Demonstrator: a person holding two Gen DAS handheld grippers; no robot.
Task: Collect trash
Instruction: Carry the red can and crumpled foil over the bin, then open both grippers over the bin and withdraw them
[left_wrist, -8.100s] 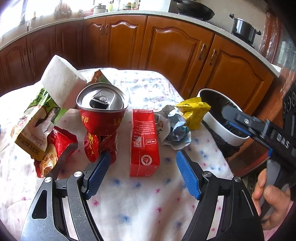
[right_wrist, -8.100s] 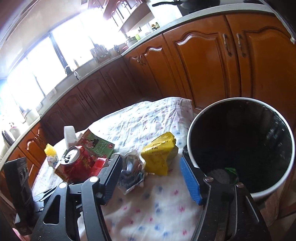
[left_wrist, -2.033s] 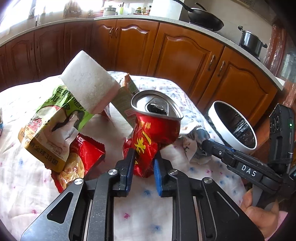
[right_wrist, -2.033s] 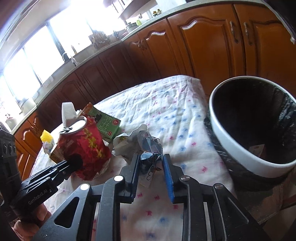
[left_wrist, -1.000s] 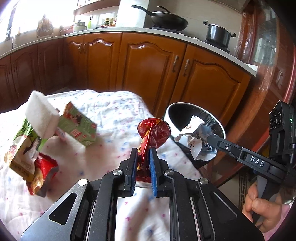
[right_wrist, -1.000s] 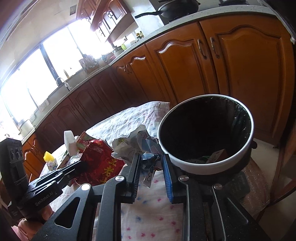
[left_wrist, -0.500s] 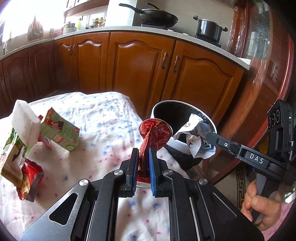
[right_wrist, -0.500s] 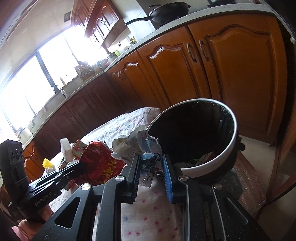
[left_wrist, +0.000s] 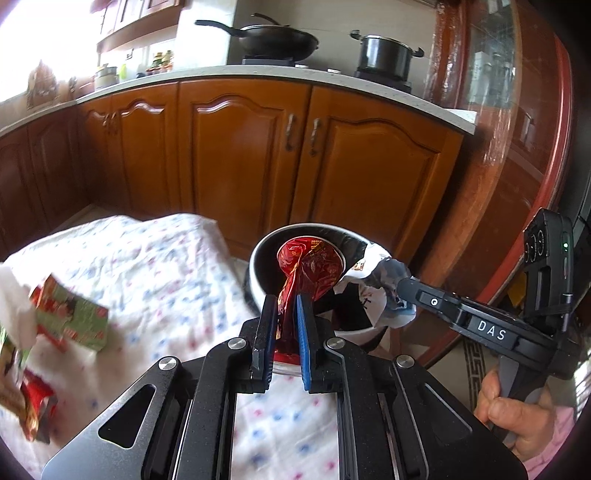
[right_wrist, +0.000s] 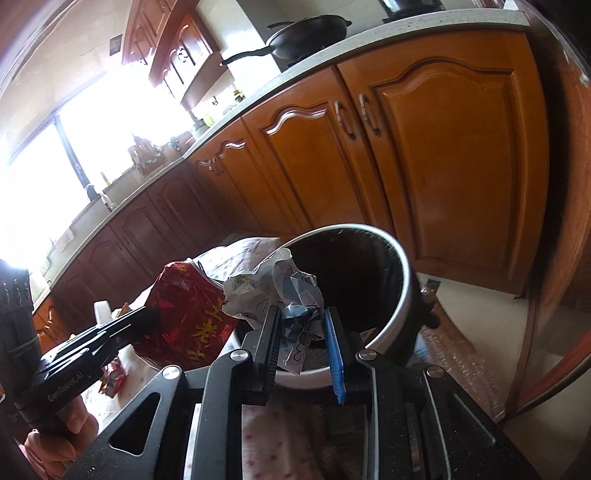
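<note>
My left gripper (left_wrist: 282, 301) is shut on a crushed red can (left_wrist: 308, 267) and holds it in front of the white bin (left_wrist: 258, 258) with a black liner. The can also shows in the right wrist view (right_wrist: 188, 314). My right gripper (right_wrist: 301, 314) is shut on a crumpled white and blue wrapper (right_wrist: 273, 286) and holds it over the near rim of the bin (right_wrist: 400, 266). That wrapper also shows in the left wrist view (left_wrist: 380, 280), at the bin's right rim.
A green carton (left_wrist: 72, 314), a white block (left_wrist: 14, 299) and red snack bags (left_wrist: 35, 410) lie on the flowered tablecloth (left_wrist: 147, 277) at the left. Wooden cabinets (left_wrist: 258, 158) stand behind the bin. A glass-fronted cabinet (left_wrist: 517, 147) is at the right.
Both grippers have carried their loads away from the table's pile and closer to the bin. The can now overlaps the bin's mouth in the left wrist view.
</note>
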